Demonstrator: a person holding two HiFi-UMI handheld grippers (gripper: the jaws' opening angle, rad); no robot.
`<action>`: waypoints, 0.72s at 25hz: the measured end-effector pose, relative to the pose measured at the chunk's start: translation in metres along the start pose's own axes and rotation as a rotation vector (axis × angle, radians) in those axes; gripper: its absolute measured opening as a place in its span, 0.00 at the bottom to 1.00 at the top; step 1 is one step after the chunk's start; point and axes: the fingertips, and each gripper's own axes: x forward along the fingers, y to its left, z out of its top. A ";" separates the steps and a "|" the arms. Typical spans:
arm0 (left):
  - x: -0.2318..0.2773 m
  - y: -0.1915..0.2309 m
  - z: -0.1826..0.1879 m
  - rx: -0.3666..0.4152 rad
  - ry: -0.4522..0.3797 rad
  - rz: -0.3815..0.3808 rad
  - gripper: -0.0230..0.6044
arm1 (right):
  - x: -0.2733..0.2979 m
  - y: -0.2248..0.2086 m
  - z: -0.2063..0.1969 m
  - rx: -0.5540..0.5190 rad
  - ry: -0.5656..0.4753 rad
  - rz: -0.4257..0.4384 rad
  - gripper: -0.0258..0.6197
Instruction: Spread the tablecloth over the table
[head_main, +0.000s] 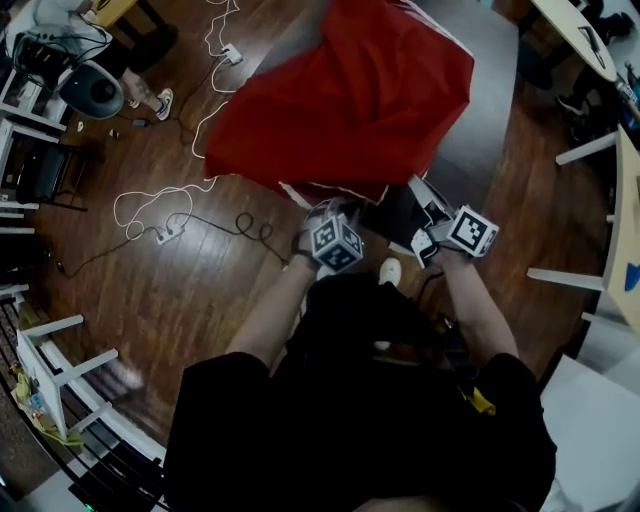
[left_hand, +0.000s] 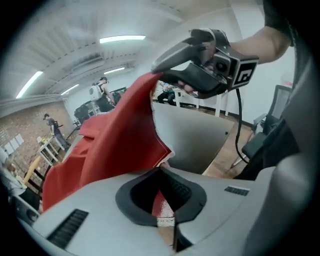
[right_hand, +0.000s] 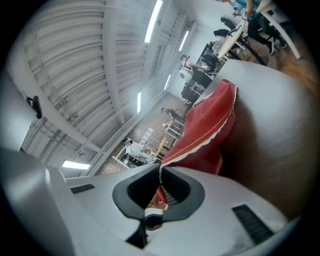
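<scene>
The red tablecloth (head_main: 340, 105) lies bunched over the grey table (head_main: 490, 110), its white-trimmed near edge lifted toward me. My left gripper (head_main: 322, 208) is shut on that edge; in the left gripper view the red hem (left_hand: 162, 207) runs between the closed jaws (left_hand: 161, 172). My right gripper (head_main: 418, 190) is shut on the same edge, a little to the right. The left gripper view shows it raised (left_hand: 161, 76) with cloth hanging from its tip. In the right gripper view the scalloped hem (right_hand: 200, 142) leads into the closed jaws (right_hand: 161, 172).
White and black cables (head_main: 165, 215) and power strips lie on the wood floor left of the table. A round grey appliance (head_main: 92, 90) and a person's feet (head_main: 150, 98) are at top left. White furniture legs (head_main: 565, 280) stand at right, a white stool (head_main: 60, 365) at lower left.
</scene>
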 end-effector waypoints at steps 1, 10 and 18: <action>-0.003 0.000 0.003 -0.029 -0.009 0.022 0.03 | -0.007 -0.001 0.000 -0.013 0.020 0.009 0.05; 0.015 -0.029 0.071 -0.122 -0.013 0.271 0.20 | -0.053 -0.031 0.012 -0.158 0.319 0.191 0.05; 0.039 -0.095 0.125 -0.211 0.083 0.411 0.44 | -0.130 -0.021 0.041 -0.106 0.416 0.411 0.05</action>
